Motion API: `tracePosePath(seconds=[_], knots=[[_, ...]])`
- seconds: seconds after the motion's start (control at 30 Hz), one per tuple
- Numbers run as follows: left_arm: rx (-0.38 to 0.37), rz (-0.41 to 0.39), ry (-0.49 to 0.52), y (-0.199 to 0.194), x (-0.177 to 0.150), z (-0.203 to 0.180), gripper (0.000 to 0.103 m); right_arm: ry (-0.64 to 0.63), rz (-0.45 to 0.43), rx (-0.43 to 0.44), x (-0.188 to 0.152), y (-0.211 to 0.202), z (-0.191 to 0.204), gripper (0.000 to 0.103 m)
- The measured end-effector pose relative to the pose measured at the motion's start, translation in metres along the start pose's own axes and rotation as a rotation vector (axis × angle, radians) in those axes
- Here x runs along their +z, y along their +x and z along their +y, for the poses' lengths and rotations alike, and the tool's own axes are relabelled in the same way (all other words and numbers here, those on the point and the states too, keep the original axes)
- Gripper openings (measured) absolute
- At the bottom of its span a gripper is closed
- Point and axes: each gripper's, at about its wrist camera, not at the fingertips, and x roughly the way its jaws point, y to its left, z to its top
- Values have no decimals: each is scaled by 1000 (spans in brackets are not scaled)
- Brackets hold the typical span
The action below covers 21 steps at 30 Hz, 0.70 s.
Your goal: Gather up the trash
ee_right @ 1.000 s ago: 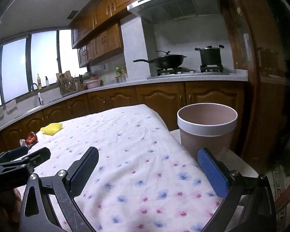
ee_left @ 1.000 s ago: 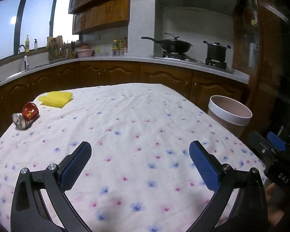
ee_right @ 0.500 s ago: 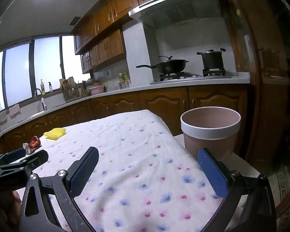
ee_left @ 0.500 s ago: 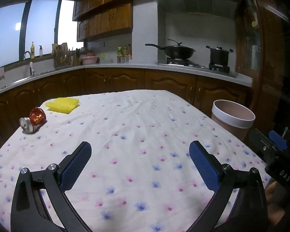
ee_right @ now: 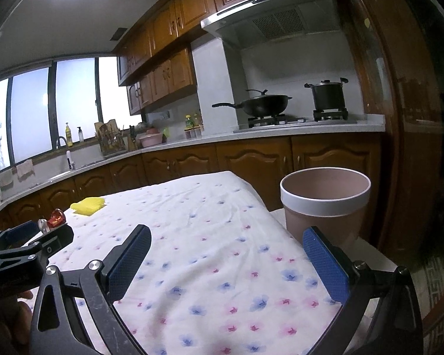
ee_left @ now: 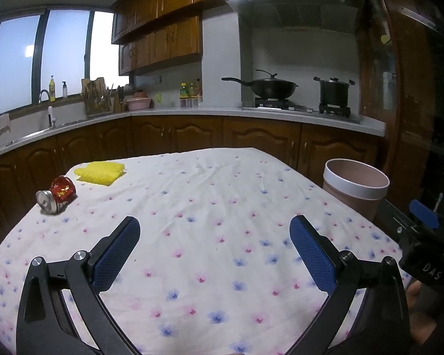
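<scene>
A crushed red can lies on its side at the table's far left; it also shows small in the right wrist view. A yellow cloth lies just behind it, and shows in the right wrist view. A pink bin with a white rim stands off the table's right side, near in the right wrist view. My left gripper is open and empty over the near table. My right gripper is open and empty over the table's right edge.
The table carries a white flowered cloth. Wooden cabinets and a counter run behind, with a wok and a pot on the stove. A dark wooden door frame stands at the right.
Both cameras have tilted up and drawn back a little, so the can, cloth and bin sit lower in view. Both grippers stay open and empty.
</scene>
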Motion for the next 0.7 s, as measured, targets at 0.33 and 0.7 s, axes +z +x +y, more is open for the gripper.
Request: tracePosePath(seconds=[0.33, 0.7], knots=[[6, -13, 8, -4, 1, -1, 103, 0, 2, 5, 0, 1, -1, 103], [4, -12, 10, -6, 0, -1, 103, 7, 1, 7, 2, -2, 1, 103]])
